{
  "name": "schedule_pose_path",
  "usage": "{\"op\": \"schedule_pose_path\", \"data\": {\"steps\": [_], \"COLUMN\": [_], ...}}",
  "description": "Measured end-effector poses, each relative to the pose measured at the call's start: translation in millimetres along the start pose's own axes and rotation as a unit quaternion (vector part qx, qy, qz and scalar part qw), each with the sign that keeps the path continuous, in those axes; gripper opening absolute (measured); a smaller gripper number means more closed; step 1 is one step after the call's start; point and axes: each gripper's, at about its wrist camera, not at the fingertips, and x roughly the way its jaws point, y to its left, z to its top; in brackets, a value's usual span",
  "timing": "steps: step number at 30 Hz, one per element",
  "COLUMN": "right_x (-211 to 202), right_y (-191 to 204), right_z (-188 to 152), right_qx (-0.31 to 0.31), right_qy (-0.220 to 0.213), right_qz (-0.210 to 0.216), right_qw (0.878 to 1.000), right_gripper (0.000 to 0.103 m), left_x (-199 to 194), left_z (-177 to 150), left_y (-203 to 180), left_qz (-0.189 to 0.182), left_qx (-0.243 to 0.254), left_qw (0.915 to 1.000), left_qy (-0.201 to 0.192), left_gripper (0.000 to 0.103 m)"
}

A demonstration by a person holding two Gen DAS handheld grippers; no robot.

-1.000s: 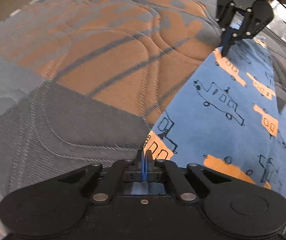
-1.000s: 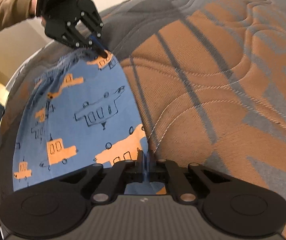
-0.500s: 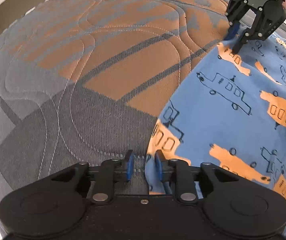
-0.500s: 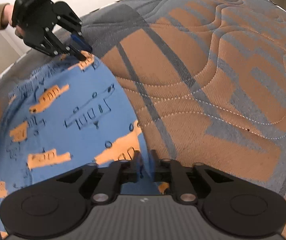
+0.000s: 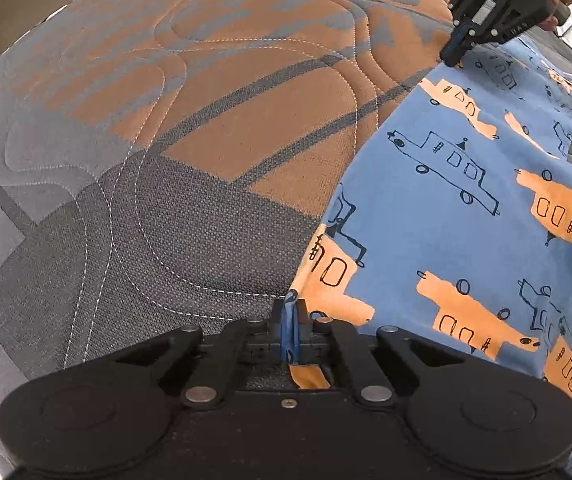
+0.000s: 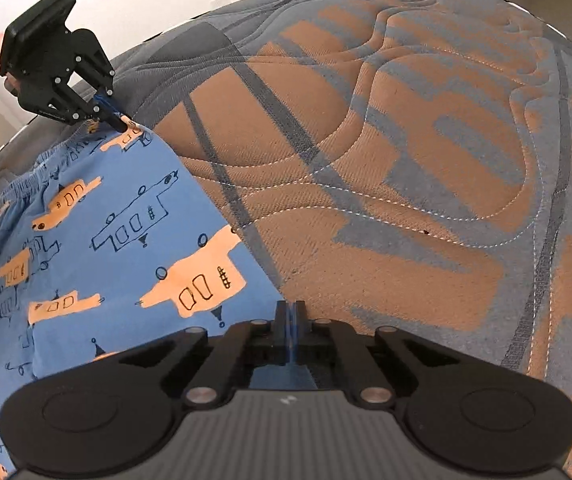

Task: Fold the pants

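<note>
You are looking at soft, matt cotton-like cloth in the pants (image 5: 458,216), a smooth blue knit printed with flat orange and dark-line vehicles, its waistband (image 6: 25,184) gathering into fine ruffles. The mattress (image 5: 189,128) under them is showing a coarser woven fabric, grainy in the grey patches and ribbed in the orange ones, with pale stitched quilting lines puffing the surface. Your left gripper (image 5: 289,312) is wearing matt black plastic with a faintly speckled finish, dull silvery metal pins shining at the joints. Your right gripper (image 6: 290,316) is showing the same matt black plastic, plus a finely ribbed grey panel on its body.
</note>
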Motion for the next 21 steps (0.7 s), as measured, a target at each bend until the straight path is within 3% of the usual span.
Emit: {"op": "schedule_pose_path", "data": {"steps": [2, 4, 6, 14, 18, 21], "right_x": [-6.4, -23.5, -39.9, -54.3, -53.8, -53.7], "right_y": [-1.1, -12.9, -26.6, -56.1, -56.9, -55.0], "right_z": [-2.8, -10.0, -22.5, -93.0, -107.4, -114.5], "right_qx": [-0.001, 0.011, 0.014, 0.007, 0.011, 0.006], "right_qy": [-0.005, -0.016, -0.009, 0.097, 0.092, 0.099], "right_qz": [0.003, 0.004, -0.005, -0.023, -0.016, 0.017], "right_qw": [1.000, 1.000, 1.000, 0.995, 0.996, 0.995], "right_gripper": [0.005, 0.028, 0.040, 0.037, 0.038, 0.037], "left_x": [-0.8, -1.6, -2.1, 2.0, 1.4, 1.6], "left_z": [1.0, 1.5, 1.0, 2.3, 1.7, 2.2], "left_y": [-0.9, -2.3, -2.4, 0.5, 2.0, 2.7], "left_qz": [0.006, 0.014, 0.016, 0.014, 0.012, 0.012], "left_qx": [-0.004, 0.005, 0.012, -0.001, -0.005, -0.007], "left_qw": [1.0000, 0.9999, 0.9998, 0.9999, 0.9999, 0.9999], "left_qy": [0.002, 0.006, 0.008, 0.005, 0.005, 0.007], "left_gripper": [0.016, 0.026, 0.027, 0.032, 0.033, 0.035]}}
